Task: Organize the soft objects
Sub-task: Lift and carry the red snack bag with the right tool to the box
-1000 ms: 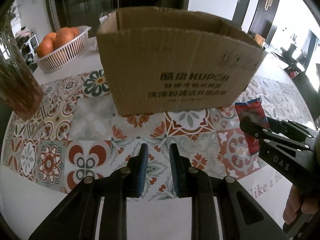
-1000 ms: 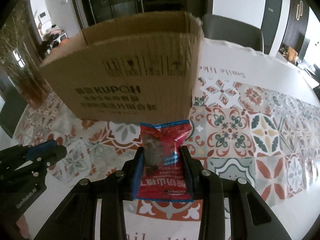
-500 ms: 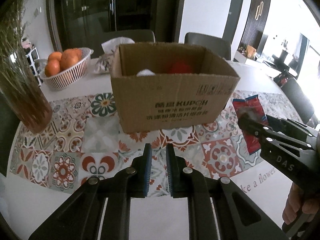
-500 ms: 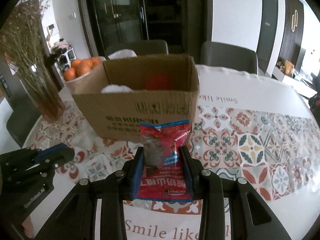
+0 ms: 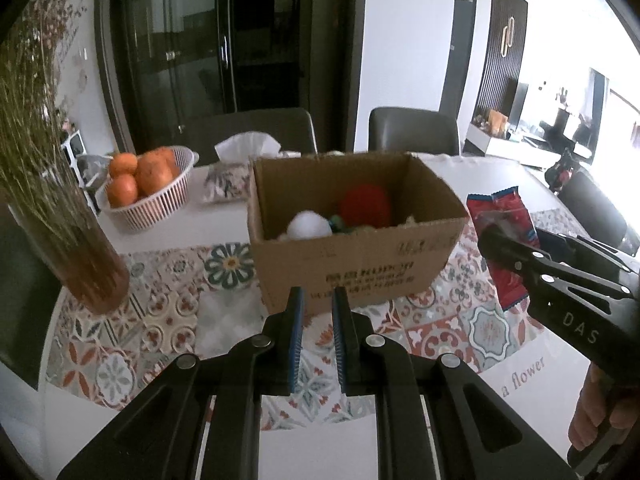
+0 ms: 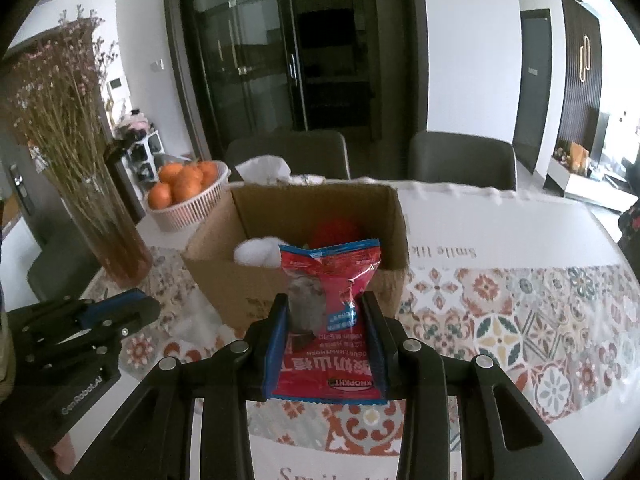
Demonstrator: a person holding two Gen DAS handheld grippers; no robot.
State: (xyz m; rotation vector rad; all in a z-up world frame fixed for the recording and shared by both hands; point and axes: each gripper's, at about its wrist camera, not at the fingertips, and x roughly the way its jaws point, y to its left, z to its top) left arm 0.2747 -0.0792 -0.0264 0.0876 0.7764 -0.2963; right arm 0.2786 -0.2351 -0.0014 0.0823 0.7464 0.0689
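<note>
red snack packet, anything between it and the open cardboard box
Nothing visible does. The red snack packet, held in the right gripper, sits in front of the cardboard box, whose top is open.

Dark glass cabinet point(image 6: 280, 60), grey chairs point(image 6: 460, 162)

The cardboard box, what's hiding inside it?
Inside the cardboard box sit a white fluffy ball, a red soft thing and something small and green. The front wall covers whatever lies lower down.

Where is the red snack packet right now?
The red snack packet is clamped in the right gripper, held above the tiled table runner just in front of the open cardboard box.
</note>
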